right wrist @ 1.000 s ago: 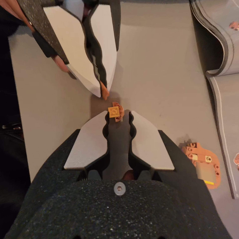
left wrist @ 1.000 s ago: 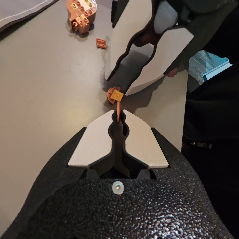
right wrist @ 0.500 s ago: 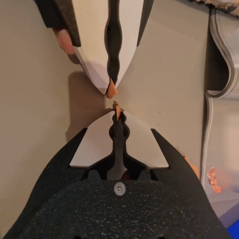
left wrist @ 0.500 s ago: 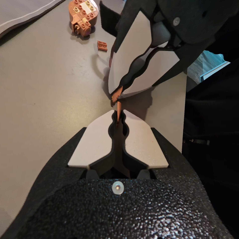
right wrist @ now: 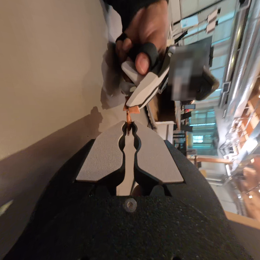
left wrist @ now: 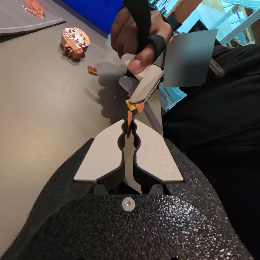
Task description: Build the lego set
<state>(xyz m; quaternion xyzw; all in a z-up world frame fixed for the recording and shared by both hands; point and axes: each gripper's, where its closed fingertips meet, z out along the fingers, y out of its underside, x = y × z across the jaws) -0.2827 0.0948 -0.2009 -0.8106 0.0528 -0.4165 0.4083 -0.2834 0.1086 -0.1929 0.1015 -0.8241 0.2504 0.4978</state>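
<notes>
A: Where are the pieces?
B: A thin brown plate [left wrist: 129, 122] is pinched edge-on in the left gripper [left wrist: 129, 123]. The right gripper [left wrist: 135, 103] is clamped on a yellow-and-brown piece [left wrist: 134, 107] just above it, over the tabletop [left wrist: 42, 112].
A: And beyond?
B: 1 brown model [left wrist: 75, 42] and 1 small loose plate [left wrist: 92, 69] lie farther off.

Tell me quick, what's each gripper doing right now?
Left gripper: shut on a thin brown plate.
Right gripper: shut on a brown-and-yellow piece.
</notes>
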